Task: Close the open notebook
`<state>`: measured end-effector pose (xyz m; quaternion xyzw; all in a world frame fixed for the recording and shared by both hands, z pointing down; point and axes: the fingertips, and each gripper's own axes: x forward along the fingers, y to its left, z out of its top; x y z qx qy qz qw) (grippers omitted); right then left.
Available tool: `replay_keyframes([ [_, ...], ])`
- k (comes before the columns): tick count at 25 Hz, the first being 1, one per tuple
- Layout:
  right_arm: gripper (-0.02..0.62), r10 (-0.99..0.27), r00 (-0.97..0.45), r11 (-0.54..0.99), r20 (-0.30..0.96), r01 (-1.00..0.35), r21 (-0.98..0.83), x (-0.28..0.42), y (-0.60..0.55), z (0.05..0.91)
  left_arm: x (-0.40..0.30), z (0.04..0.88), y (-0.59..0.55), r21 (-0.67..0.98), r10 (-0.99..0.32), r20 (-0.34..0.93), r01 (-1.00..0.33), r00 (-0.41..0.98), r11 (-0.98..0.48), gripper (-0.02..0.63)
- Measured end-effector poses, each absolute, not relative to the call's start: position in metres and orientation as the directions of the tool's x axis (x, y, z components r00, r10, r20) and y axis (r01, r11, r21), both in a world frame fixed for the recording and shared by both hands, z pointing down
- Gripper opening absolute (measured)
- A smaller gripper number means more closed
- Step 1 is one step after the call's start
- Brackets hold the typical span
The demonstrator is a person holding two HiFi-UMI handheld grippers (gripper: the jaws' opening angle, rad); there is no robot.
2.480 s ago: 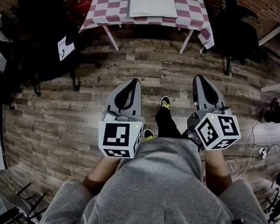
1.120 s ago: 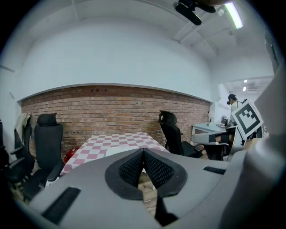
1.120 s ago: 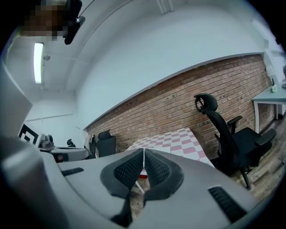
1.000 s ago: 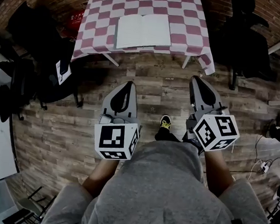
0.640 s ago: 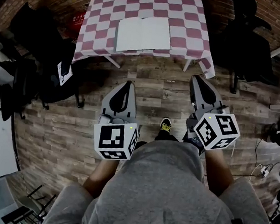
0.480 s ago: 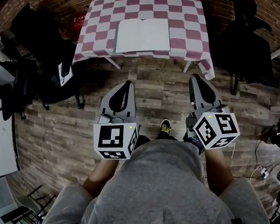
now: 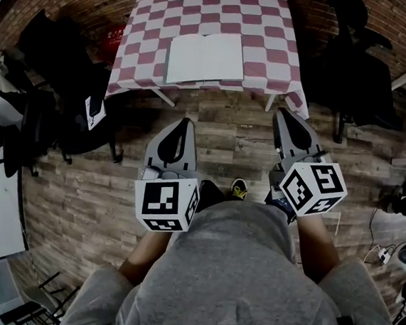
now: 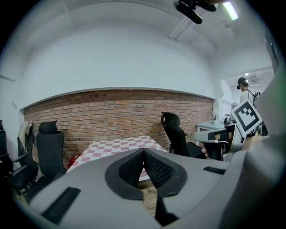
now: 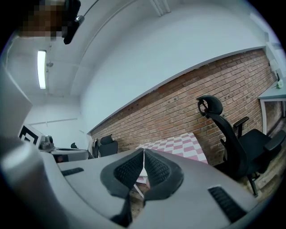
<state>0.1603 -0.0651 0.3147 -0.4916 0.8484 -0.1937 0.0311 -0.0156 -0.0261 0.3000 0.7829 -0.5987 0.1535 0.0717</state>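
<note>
**Change observed.** Compared with the earlier head views, the table (image 7: 273, 29) now sits lower and larger in the upper part of the frame. The notebook (image 7: 206, 58) has come down with it from the top edge toward upper centre. I read this as you walking up to the table. Over the last half second the view barely alters, so the approach looks to be slowing or finished.

**Task item.** The notebook lies open and flat, pages up, on the near half of the checked cloth, slightly left of the frame's centre. Nothing touches it and neither cover has been lifted.

**Tools.** The left tool (image 7: 186, 119) and the right tool (image 7: 282, 111) are held in front of your body over the wooden floor (image 7: 227, 132), as they were before.
- Left tool: in the left gripper view, the left tool (image 8: 143, 152) has its pads pressed together with nothing between them. The table shows beyond its tip.
- Right tool: in the right gripper view, the right tool (image 9: 143, 151) is closed the same way and carries nothing.
- Position: in the head view the right tool's tip shows just below the table's near right corner. The left tool sits lower in the frame, apart from the table edge.

**Meaning for the task.** Only the approach has progressed, and closing has not begun. In my judgement you must next reach forward over the table edge and get one tool under a cover. A black office chair (image 7: 355, 66) stands close at the table's right, so watch that side.
</note>
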Motion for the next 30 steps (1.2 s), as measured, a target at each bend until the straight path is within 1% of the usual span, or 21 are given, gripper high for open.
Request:
replay_keyframes([
  [14,0.026,-0.845,-0.516,0.446,0.138,-0.824,-0.349,0.156,-0.072,0.317,-0.025,0.304,-0.037,-0.079,-0.923,0.312,-0.962,0.224,-0.260,0.008],
  [24,0.026,-0.841,-0.519,0.446,0.157,-0.827,-0.342,0.126,-0.101,0.323,-0.054,0.318,-0.068,-0.067,-0.919,0.326,-0.964,0.222,-0.257,0.008],
  [30,0.026,-0.829,-0.529,0.450,0.182,-0.824,-0.344,0.103,-0.126,0.328,-0.090,0.327,-0.098,-0.093,-0.929,0.338,-0.977,0.149,-0.191,0.009],
])
